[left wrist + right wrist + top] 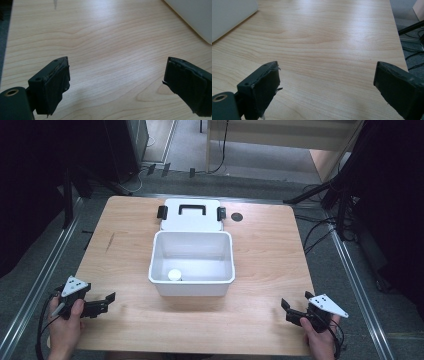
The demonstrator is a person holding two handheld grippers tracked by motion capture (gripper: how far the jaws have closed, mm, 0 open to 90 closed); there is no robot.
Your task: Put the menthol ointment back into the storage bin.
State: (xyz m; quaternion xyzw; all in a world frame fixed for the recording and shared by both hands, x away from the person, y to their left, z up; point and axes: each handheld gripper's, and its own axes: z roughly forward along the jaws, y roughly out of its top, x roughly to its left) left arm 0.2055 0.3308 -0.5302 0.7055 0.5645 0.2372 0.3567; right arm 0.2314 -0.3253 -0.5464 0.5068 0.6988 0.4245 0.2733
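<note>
High view: I held both tongs, left [107, 301] and right [286, 309], wide and empty at the table's [260, 255] near corners, flanking a white bin [192, 264].

No legible text, labels, brand marks, numbers or signs in any view. Checked the white rectangular plastic bin [191, 265], its white lid with black handle [192, 213] and the light wooden tabletop [260, 255]: all plain, unmarked.
</note>
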